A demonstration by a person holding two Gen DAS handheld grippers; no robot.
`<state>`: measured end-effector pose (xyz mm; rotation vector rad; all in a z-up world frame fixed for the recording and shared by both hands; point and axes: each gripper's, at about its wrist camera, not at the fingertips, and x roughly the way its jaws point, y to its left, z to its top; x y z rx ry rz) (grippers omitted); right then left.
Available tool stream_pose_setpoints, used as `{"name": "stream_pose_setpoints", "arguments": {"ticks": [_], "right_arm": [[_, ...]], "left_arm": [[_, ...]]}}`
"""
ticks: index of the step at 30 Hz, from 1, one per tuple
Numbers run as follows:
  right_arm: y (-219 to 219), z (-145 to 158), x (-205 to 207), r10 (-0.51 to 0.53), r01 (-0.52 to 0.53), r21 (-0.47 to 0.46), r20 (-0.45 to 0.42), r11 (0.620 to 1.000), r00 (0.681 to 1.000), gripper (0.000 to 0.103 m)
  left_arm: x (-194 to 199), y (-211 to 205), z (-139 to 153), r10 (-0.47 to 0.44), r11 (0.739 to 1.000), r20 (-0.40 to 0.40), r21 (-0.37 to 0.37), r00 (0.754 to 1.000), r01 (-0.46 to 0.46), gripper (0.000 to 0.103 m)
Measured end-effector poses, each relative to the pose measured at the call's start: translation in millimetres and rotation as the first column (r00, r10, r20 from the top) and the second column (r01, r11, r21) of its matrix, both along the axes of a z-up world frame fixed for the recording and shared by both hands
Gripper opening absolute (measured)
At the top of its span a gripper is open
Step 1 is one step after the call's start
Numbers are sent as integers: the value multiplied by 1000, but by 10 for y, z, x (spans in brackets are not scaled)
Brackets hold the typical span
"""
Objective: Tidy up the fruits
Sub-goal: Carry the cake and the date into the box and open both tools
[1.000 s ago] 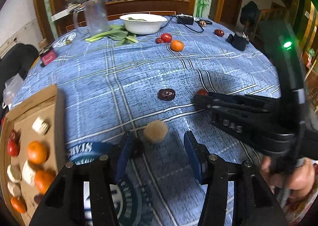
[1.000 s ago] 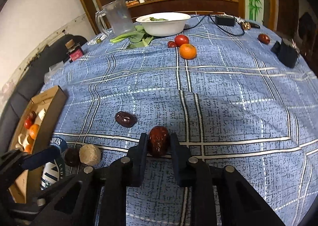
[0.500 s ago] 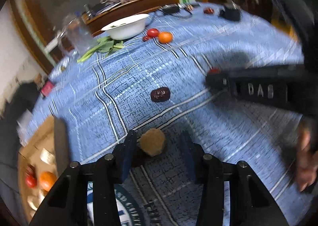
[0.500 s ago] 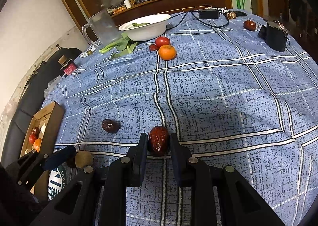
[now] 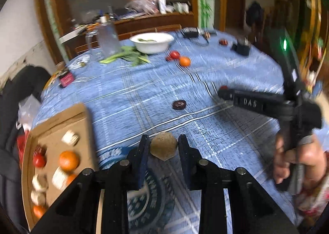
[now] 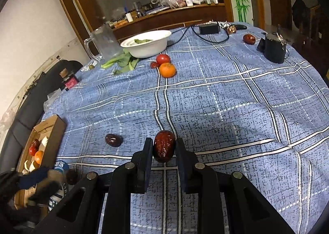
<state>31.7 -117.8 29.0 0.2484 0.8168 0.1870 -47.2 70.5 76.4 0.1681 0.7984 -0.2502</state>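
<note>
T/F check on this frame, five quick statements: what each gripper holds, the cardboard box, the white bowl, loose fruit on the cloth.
1. The right gripper is shut on a wrinkled dark red date. True.
2. The left gripper grips an orange tangerine. False: a tan, rough round fruit sits between its jaws.
3. The open cardboard box already holds orange and red fruit. True.
4. The white bowl is full of tomatoes. False: only green leaves show inside.
5. A dark purple-brown date lies loose on the blue checked tablecloth. True.
</note>
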Motion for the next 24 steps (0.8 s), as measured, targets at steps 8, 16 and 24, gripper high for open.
{"name": "stream_pose_setpoints", "arguments": {"ticks": [8, 16, 24], "right_arm": [[267, 207, -466, 124, -125, 128, 18, 984, 992, 24], [1027, 388, -773, 308, -304, 179, 10, 936, 951, 24], [2074, 341, -982, 488, -483, 102, -26, 870, 872, 25]], "left_arm": [[-506, 897, 197, 192, 973, 23, -135, 981, -188, 28], [-832, 1828, -16, 428, 887, -40, -171, 903, -428, 28], [-900, 2294, -242, 512, 830, -110, -193, 852, -523, 28]]}}
